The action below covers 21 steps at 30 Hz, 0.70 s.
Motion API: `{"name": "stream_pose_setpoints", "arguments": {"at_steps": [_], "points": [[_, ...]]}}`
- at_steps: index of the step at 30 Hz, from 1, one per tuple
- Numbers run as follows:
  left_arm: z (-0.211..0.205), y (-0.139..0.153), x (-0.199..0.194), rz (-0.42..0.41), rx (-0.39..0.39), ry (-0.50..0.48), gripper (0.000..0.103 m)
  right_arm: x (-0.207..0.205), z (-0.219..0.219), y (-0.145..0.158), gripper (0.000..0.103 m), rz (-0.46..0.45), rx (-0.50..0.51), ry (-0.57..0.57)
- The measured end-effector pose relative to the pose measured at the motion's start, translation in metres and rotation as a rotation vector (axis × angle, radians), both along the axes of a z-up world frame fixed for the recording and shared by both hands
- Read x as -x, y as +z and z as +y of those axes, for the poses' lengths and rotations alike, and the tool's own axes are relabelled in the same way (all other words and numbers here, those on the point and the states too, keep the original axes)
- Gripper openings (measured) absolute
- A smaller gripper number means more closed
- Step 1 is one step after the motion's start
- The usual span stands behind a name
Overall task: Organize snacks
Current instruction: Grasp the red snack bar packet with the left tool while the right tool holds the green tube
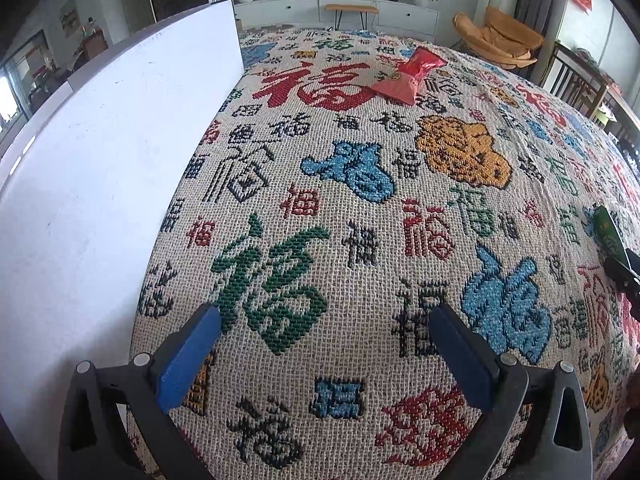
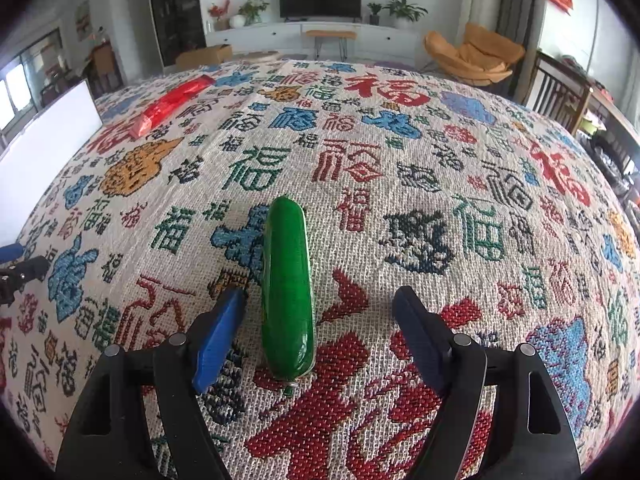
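A green sausage-shaped snack pack (image 2: 287, 292) lies on the patterned cloth between the fingers of my right gripper (image 2: 320, 312), which is open around it without touching it. The pack also shows at the right edge of the left wrist view (image 1: 608, 232). A red snack bag (image 1: 404, 76) lies far ahead of my left gripper (image 1: 326, 332), which is open and empty over the cloth. The red bag shows at the far left in the right wrist view (image 2: 168, 106).
A white box (image 1: 100, 168) stands along the left side of the table, close to my left gripper; it also shows in the right wrist view (image 2: 44, 148). The woven cloth (image 2: 400, 184) covers the whole table. Chairs and a TV cabinet stand beyond the far edge.
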<state>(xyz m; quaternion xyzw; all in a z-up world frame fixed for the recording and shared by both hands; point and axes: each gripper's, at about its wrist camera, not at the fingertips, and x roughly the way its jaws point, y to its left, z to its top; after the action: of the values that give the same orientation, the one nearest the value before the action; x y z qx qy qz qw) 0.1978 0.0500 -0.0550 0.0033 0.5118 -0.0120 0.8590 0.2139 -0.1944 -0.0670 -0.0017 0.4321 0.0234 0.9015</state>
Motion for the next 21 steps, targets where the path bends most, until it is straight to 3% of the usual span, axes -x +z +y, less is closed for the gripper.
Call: {"name": "stream_pose_setpoints", "arguments": {"at_steps": [5,8,12,17,18,19,20,21], "points": [[-0.011,0.002,-0.062,0.073,0.001,-0.114,0.103,0.0,0.0,0.0,0.08,0.0,-0.004,0.001],[-0.022,0.004,-0.108,0.043,-0.017,-0.154,0.103,0.0,-0.001,0.0,0.08,-0.001,-0.012,0.002],[-0.035,0.003,-0.16,0.015,0.019,-0.126,0.103,0.0,-0.002,0.0,0.081,-0.002,-0.017,0.004],[-0.057,0.002,-0.197,-0.043,-0.018,-0.156,0.102,-0.001,-0.002,-0.001,0.081,-0.001,-0.011,0.005],[-0.059,0.003,-0.198,-0.056,-0.019,-0.175,0.093,-0.001,-0.002,-0.001,0.081,-0.001,-0.012,0.005],[-0.06,0.006,-0.196,-0.072,-0.001,-0.199,0.071,-0.001,-0.002,-0.001,0.081,-0.001,-0.013,0.005],[-0.061,0.009,-0.194,-0.086,0.008,-0.206,0.058,-0.001,-0.002,-0.001,0.081,-0.001,-0.014,0.005],[-0.061,0.012,-0.191,-0.093,0.0,-0.206,0.036,-0.001,-0.002,-0.001,0.081,-0.001,-0.013,0.005]]}}
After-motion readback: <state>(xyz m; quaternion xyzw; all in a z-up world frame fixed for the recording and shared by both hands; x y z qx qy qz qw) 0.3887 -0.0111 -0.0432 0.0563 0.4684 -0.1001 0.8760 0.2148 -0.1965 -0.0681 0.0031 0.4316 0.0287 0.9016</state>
